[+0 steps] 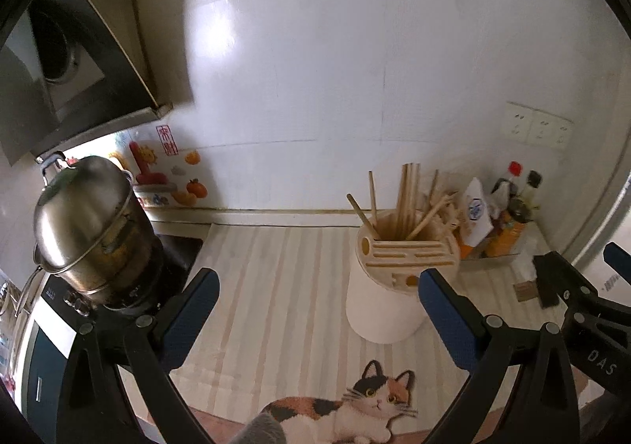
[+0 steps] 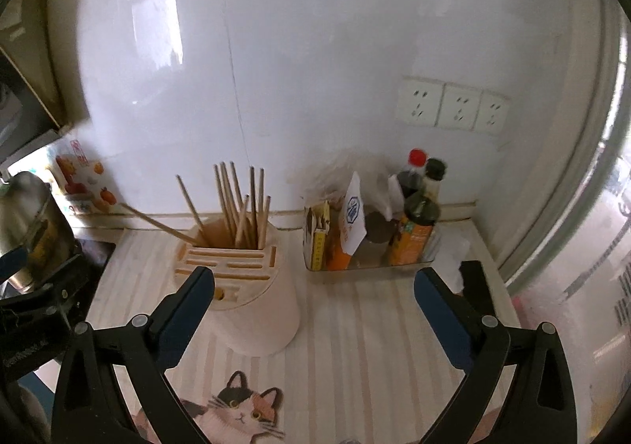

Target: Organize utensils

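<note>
Desk inspection: both hand-held grippers spread, nothing between the jaws.

Striped desk (image 2: 355,310) carries a cat-print mat (image 1: 355,408) at 6 o'clock. White utensil holder (image 2: 256,310) stands centre, chopsticks (image 2: 240,203) upright in its rear well, one leaning toward 10 o'clock. Condiment tray (image 2: 366,262) sits at 3 o'clock of the holder. Left hand-held gripper (image 1: 315,310) and right hand-held gripper (image 2: 313,310) hover apart from all items.

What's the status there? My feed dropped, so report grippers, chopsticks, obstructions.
Left hand-held gripper open, empty. Right hand-held gripper open, empty. Chopsticks standing in holder. Nothing in the way.
</note>
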Tool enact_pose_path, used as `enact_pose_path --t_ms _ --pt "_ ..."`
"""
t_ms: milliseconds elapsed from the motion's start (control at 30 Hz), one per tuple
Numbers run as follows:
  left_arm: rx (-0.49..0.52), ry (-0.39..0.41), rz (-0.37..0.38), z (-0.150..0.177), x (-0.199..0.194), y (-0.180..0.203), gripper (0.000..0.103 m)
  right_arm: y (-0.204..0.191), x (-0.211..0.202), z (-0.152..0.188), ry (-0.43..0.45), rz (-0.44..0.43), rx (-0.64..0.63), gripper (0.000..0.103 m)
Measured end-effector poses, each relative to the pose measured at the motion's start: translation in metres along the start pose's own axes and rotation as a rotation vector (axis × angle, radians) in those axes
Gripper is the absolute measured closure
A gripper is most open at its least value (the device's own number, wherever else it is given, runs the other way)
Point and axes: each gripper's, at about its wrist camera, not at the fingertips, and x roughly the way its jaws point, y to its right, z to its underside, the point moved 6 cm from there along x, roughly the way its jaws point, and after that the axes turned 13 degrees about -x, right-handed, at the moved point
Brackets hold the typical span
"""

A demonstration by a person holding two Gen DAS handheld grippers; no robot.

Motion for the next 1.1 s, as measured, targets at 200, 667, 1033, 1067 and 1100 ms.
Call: enact_pose_path --t_ms 200,667,1033,1067,1100 --pt "0.008 0.038 0.041 0.013 -0.055 -0.015 0.0 -0.005 -0.07 0.013 0.06 0.043 0.018 0.0" --pt "-0.004 0.063 0.064 0.036 -0.113 -0.029 0.0 -0.015 -0.167 0.045 0.114 0.083 0.039 0.0" --pt "-0.017 0.009 0.025 0.039 -0.103 -0.024 0.0 -0.007 -0.166 0.042 0.108 0.062 0.03 0.0" --pt "-0.02 0.005 0.021 0.039 -0.102 -0.024 0.0 -0.007 -0.164 0.042 0.104 0.056 0.031 0.0" --pt "-0.022 0.003 0.019 0.039 -0.101 -0.024 0.0 -0.007 -0.162 0.042 0.098 0.05 0.028 0.0"
